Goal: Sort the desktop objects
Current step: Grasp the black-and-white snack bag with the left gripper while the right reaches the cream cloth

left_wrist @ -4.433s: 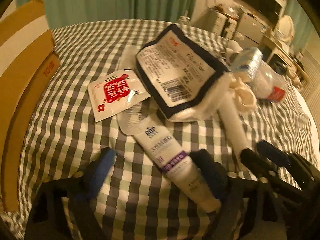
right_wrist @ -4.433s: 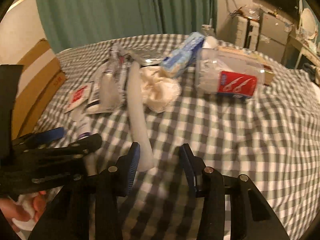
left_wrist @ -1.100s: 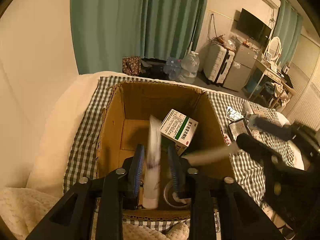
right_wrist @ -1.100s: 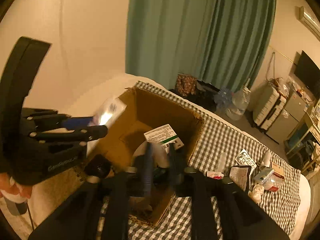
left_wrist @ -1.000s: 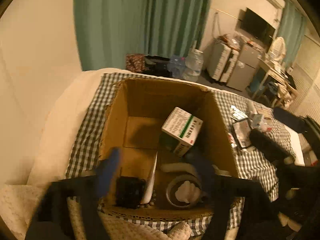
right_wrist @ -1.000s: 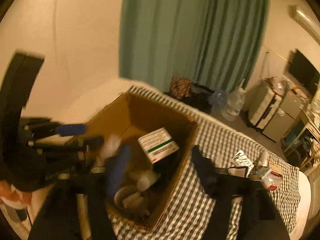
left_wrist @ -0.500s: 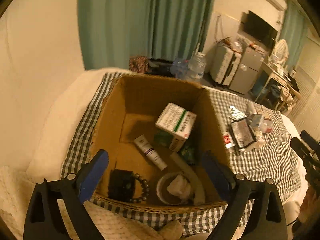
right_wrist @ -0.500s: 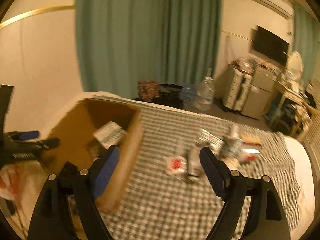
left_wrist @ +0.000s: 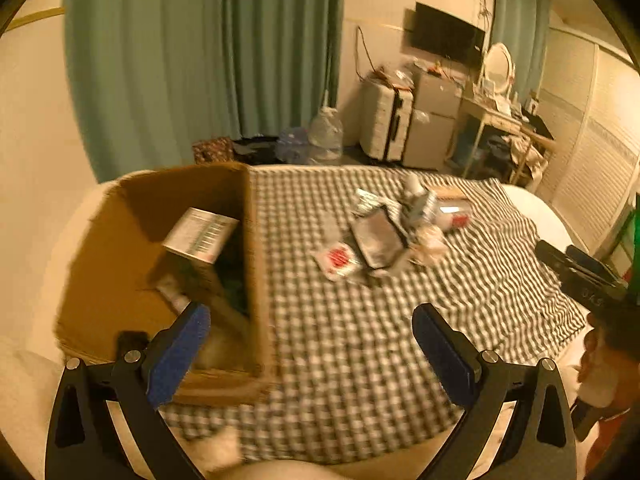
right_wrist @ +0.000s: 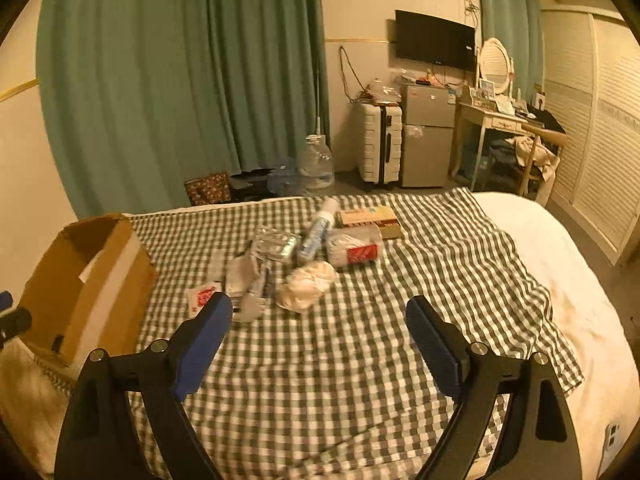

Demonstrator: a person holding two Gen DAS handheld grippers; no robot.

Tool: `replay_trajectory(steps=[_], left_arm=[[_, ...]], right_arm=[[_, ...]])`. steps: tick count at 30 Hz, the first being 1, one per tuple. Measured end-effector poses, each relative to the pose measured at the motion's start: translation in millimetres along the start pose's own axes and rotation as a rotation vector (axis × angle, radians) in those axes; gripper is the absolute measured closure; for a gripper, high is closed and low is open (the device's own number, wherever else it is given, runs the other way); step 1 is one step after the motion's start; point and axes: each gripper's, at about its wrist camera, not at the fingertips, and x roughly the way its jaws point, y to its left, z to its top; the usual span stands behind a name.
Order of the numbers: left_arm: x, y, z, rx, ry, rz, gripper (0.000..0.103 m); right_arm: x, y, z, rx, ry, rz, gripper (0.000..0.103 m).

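With both grippers, left gripper (left_wrist: pixel 310 334) and right gripper (right_wrist: pixel 318 330), wide open and empty, risks snagging checked cloth (right_wrist: pixel 360 360) while reaching clutter (right_wrist: pixel 296 256) at 12 o'clock.

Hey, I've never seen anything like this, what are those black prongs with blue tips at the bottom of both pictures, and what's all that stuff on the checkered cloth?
Those prongs are hand-held grippers, one in each of a person's hands, each with a wide-angle camera looking out along its two fingers. One picture comes from the left gripper, the other from the right gripper. Both are open and hold nothing.

The job is sorting loose things into the cardboard box at the left, which already holds a white carton and some other items.

On the checkered cloth a pile still waits: a red and white sachet, a crumpled cloth, a blue and white tube, a foil packet and a flat box.
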Motion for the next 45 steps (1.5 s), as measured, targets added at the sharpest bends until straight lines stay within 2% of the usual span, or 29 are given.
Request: replay_trajectory(steps=[5,8,15,19,24,29,32,37,40,45], left_arm=[[25.9,-47.9,-14.5,0.024,-0.003,0.014,0.000],[51.7,-73.4,-23.3,0.046,0.036,0.019,0.000],[115.0,-103.4,-28.7,0.047,0.044,0.083,0.000],[140.6,-110.9,-33.1,0.032,0.035,0.102,0.000],[178.9,-118.5,-32.8,0.095,0.069,0.137,0.000],[206.7,-114.6,-26.1,0.048,0.082,0.120,0.000],[219.0,-112.2,-19.9,0.040,0.060,0.140,0.000],[235.9,-101.6,-12.1,-0.038,0.052,0.111,0.000],[246.1,-98.2,-9.4,-0.051,0.062,0.092,0.000],[259.1,-97.0,-5.1,-0.036,0.042,0.121,0.000]], right_arm=[[20.5,-18.5,-20.3,0.011,0.027,0.012,0.014],[36.8,-24.3,-29.6,0.022,0.067,0.030,0.014],[69.0,-38.6,-42.0,0.050,0.084,0.061,0.014],[97.2,-46.2,-51.4,0.043,0.104,0.065,0.014],[127.9,-54.3,-50.2,0.049,0.120,0.065,0.014],[160.1,-60.8,-44.6,0.099,0.135,0.087,0.014],[174.2,-55.3,-38.3,0.075,0.128,0.108,0.014],[192.3,-40.8,-30.8,0.041,0.116,0.166,0.014],[205.6,-32.6,-26.9,0.027,0.125,0.189,0.014],[230.3,-22.4,-24.3,0.011,0.151,0.222,0.014]])
